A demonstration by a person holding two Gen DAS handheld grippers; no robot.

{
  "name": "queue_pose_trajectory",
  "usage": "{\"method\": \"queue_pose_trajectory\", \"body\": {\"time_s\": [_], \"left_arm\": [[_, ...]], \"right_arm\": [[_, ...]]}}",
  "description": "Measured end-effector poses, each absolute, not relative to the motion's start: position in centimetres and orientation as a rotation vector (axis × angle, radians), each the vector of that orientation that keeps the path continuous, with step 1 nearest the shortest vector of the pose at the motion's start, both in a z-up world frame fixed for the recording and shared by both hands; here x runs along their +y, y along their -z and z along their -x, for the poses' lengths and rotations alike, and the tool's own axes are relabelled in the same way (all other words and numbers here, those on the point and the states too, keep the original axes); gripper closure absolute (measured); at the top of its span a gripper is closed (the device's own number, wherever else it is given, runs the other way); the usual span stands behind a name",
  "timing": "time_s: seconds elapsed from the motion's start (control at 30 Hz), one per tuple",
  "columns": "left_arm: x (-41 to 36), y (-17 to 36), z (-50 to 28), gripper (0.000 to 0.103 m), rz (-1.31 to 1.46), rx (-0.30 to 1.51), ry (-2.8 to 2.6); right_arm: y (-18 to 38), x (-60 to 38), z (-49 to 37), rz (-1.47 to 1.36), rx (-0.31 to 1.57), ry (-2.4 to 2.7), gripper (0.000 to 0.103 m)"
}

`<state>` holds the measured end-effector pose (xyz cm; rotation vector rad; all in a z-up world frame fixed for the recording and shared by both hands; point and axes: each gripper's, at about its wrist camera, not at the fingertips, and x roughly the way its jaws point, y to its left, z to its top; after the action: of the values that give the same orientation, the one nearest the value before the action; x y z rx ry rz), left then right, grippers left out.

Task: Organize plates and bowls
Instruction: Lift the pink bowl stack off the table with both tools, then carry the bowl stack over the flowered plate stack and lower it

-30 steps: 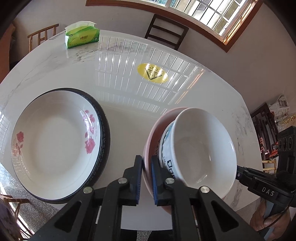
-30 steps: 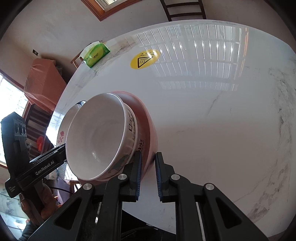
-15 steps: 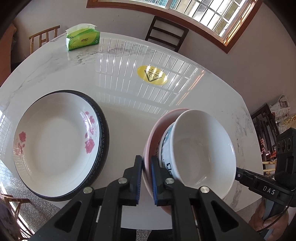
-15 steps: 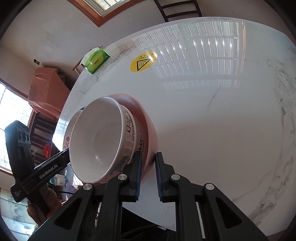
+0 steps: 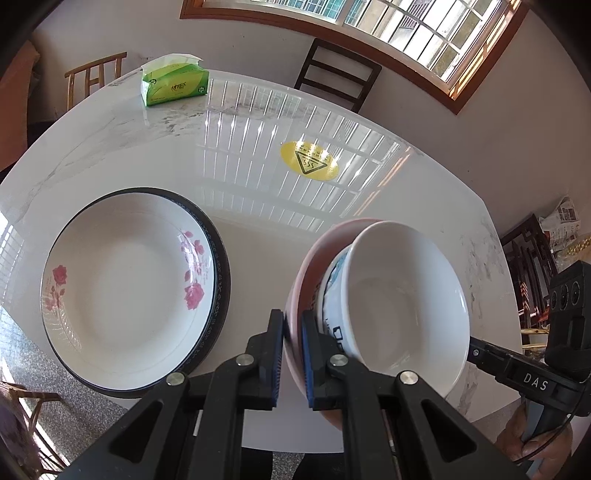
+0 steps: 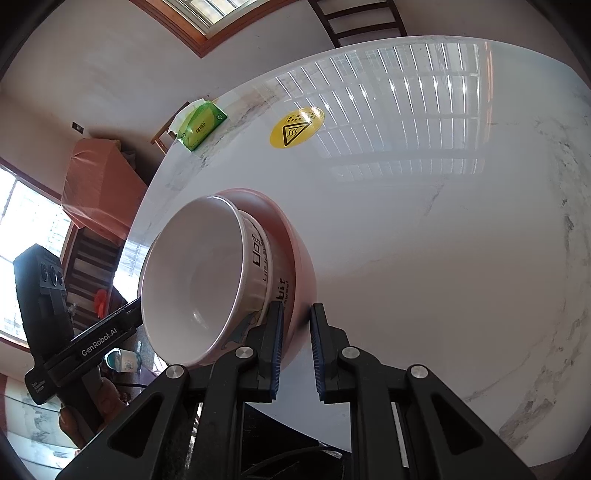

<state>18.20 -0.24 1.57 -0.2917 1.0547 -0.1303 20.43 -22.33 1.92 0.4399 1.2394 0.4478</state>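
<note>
With both claws, the left claw and the right claw, pinching opposite rims of the pink ceramic bowl cradling a white printed bowl between them, above the white marble counter, level, matched lowering looked wise.

Glossy white marbled surface fills the frame centre and reflects the barred window at upper right. Pale walls. Dark chair at top centre; light wooden chair at upper left.
</note>
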Motion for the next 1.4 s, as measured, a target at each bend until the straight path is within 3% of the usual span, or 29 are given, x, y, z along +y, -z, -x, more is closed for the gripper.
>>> {"method": "queue_pose_trajectory", "body": {"time_s": [0.73,1.4], "left_arm": [[4.1,-5.0,-17.1,0.095,0.345,1.006,0.049],[13.0,-6.2,-16.4,0.096,0.406,0.959,-0.074]], "right_arm": [[-4.7,-17.7,-21.8,-0.410,1.223,-0.522,0.088],[-5.2,-8.3,-24.1,-0.343,1.254,-0.634,0.088]]}}
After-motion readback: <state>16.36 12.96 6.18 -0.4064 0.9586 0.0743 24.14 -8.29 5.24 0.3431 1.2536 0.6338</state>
